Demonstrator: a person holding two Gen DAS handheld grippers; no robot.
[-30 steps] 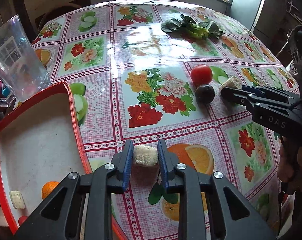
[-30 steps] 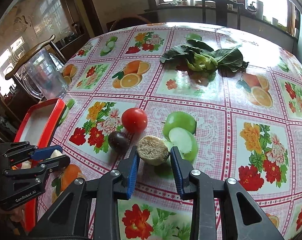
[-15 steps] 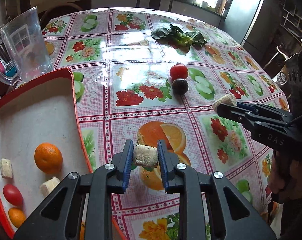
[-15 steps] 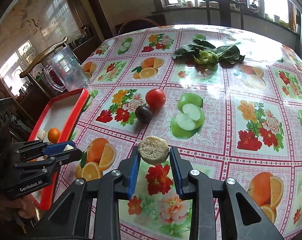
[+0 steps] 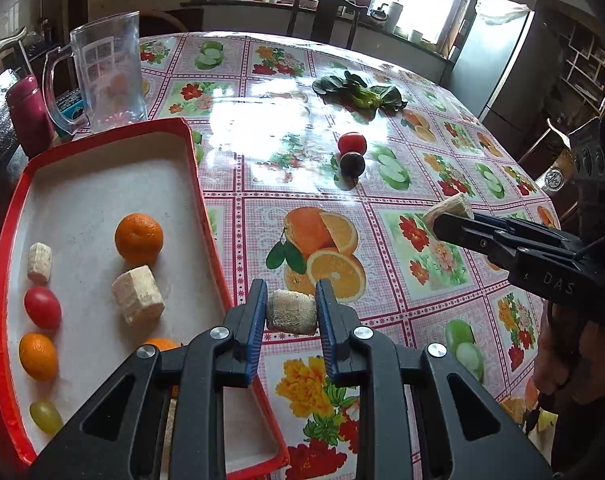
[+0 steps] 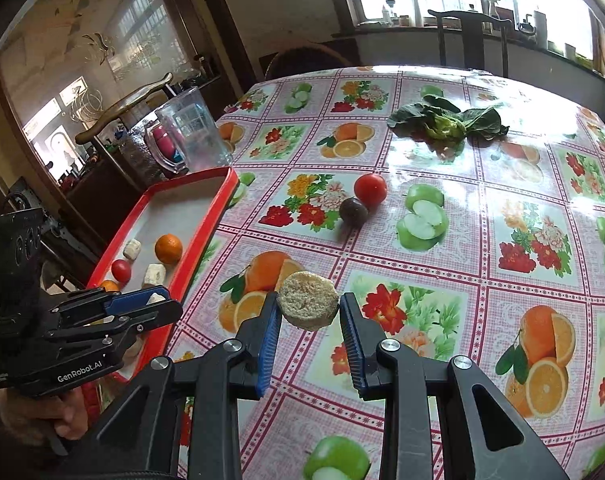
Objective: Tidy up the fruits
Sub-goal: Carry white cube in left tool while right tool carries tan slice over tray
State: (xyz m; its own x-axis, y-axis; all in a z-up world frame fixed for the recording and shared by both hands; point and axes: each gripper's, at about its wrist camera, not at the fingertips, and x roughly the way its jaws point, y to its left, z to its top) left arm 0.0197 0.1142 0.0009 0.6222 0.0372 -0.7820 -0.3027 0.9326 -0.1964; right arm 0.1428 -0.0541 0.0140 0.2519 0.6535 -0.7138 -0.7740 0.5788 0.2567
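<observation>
My left gripper (image 5: 290,312) has its jaws clamped on a small pale cylinder chunk (image 5: 291,311), held above the table (image 5: 402,240) beside the red tray's (image 5: 206,216) right rim; my right gripper (image 6: 308,314) grips a round beige slice (image 6: 307,300) over the flowered cloth. In the tray lie an orange (image 5: 138,239), pale chunks and a small tomato (image 5: 42,307). Farther off, a red tomato (image 6: 369,189) touches a dark fruit (image 6: 353,211); leafy greens (image 6: 448,122) lie beyond
</observation>
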